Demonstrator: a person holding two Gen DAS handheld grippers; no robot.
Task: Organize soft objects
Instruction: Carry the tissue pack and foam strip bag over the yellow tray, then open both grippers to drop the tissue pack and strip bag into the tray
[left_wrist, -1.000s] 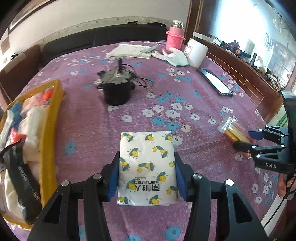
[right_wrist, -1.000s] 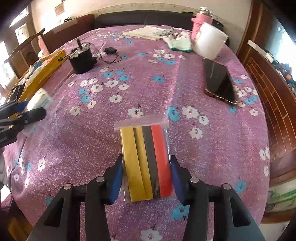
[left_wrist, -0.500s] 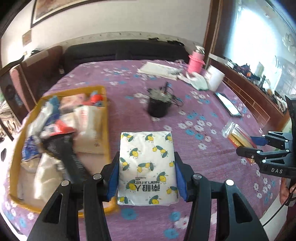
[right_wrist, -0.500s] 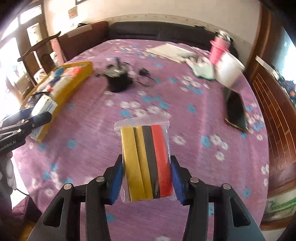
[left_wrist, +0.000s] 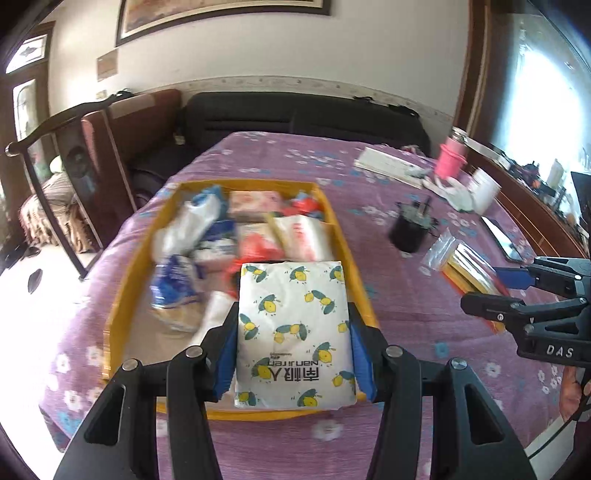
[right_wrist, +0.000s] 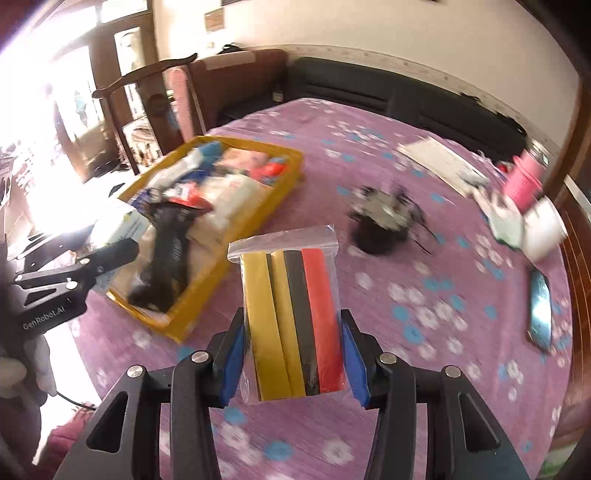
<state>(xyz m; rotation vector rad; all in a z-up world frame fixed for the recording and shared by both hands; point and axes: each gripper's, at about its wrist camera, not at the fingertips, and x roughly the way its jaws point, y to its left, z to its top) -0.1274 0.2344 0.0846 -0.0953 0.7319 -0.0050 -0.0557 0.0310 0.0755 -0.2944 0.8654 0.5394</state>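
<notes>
the left gripper (left_wrist: 293, 350) is clamped on a white tissue pack (left_wrist: 293, 332) printed with lemons, held in the air over the near end of the yellow tray (left_wrist: 354, 266), while the right gripper (right_wrist: 291, 354) is clamped on a clear zip bag (right_wrist: 291, 317) of yellow, black and red strips, held above the purple flowered tablecloth (right_wrist: 424, 295) just beside the tray's near right corner. the tray sits on the left part of the table and is crowded with soft packets: white and blue bags, pink and red-printed packs and a long black pouch (right_wrist: 166, 258) lying across its near half. beyond it on the cloth stand a black round device (left_wrist: 408, 230) with a cable, a pink bottle (left_wrist: 450, 160), a white cup (left_wrist: 484, 192), papers (left_wrist: 388, 164) and a phone (right_wrist: 541, 310).
</notes>
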